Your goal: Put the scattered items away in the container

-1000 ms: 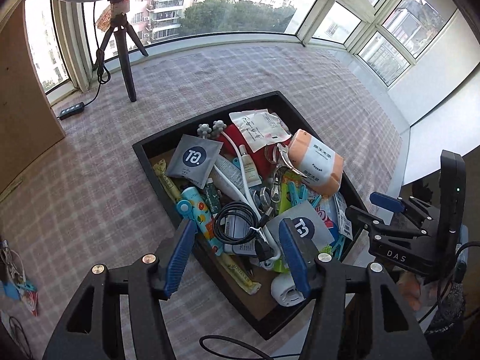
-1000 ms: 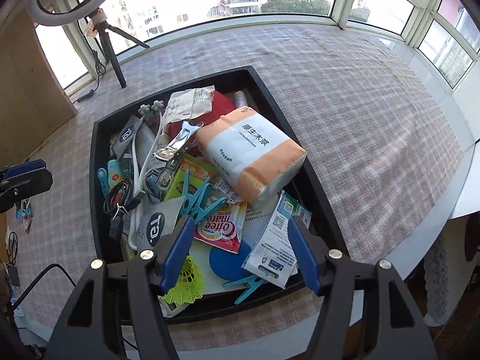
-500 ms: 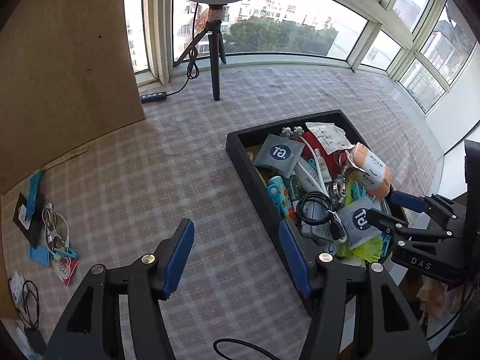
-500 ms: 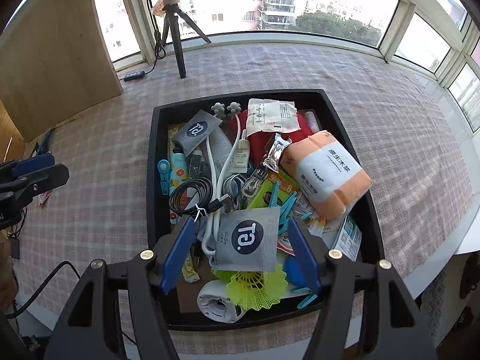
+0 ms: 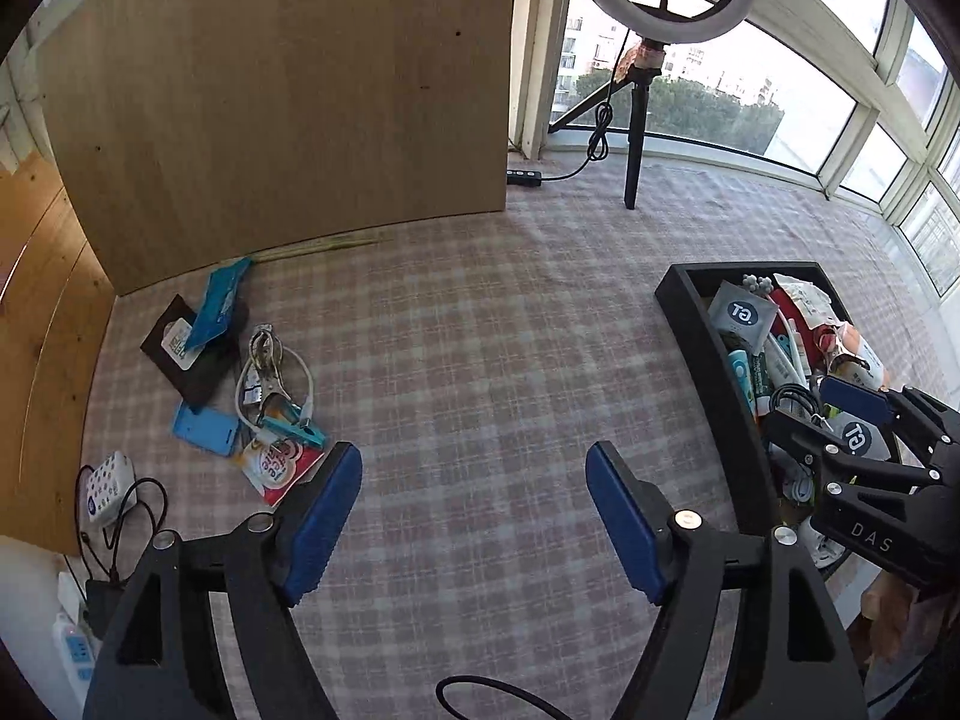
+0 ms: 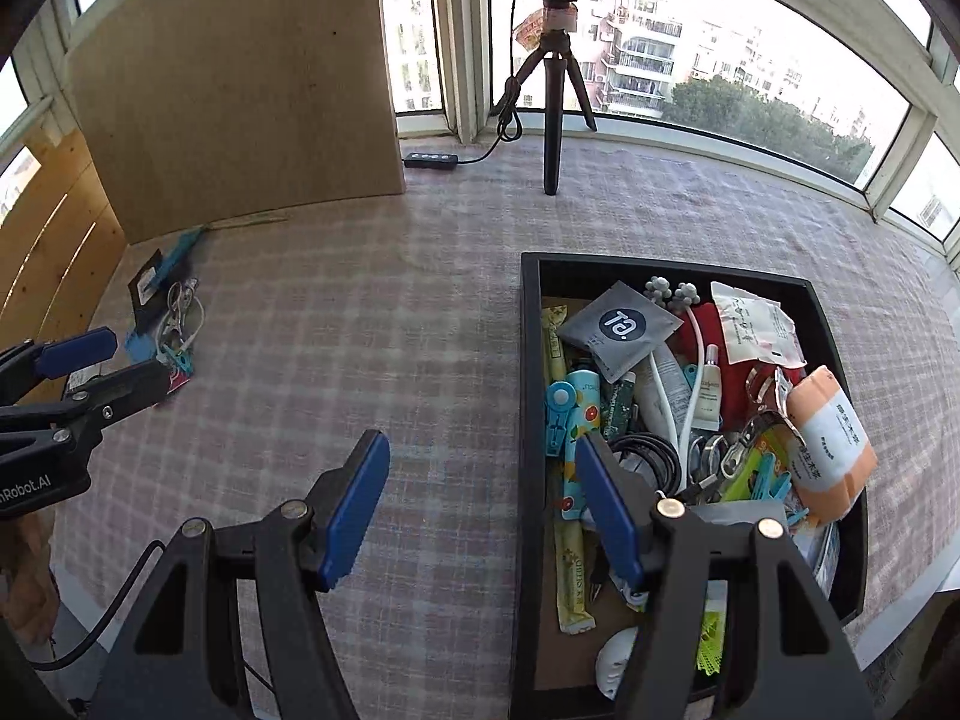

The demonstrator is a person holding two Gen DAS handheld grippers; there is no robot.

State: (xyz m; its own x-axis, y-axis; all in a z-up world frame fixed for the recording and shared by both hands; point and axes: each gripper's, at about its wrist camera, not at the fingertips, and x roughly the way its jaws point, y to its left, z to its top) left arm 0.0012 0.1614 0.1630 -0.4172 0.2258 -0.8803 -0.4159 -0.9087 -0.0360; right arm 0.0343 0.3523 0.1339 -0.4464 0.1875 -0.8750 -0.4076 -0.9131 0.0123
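Observation:
A black tray (image 6: 531,360), crammed with packets, tubes, cables and pegs, sits on the checked cloth at the right. The loose pile lies far left: a blue pouch (image 5: 219,300) on a dark card (image 5: 192,354), a metal clip with white cable (image 5: 264,372), a blue case (image 5: 207,429), a teal peg (image 5: 294,426) and a coffee sachet (image 5: 279,468). My left gripper (image 5: 474,516) hovers over bare cloth just right of the sachet, its jaws opening with nothing between them. Open and holding nothing, my right gripper (image 6: 480,504) straddles the tray's left rim.
A wooden board (image 5: 270,108) stands behind the pile. A ring light tripod (image 5: 633,138) and a power strip (image 5: 525,177) are at the back by the windows. A white charger with cables (image 5: 105,486) lies at the cloth's left edge.
Both grippers have swung left, away from above the tray. The loose pile has come into the left wrist view. The left jaws stand wider than before; the right jaws are unchanged.

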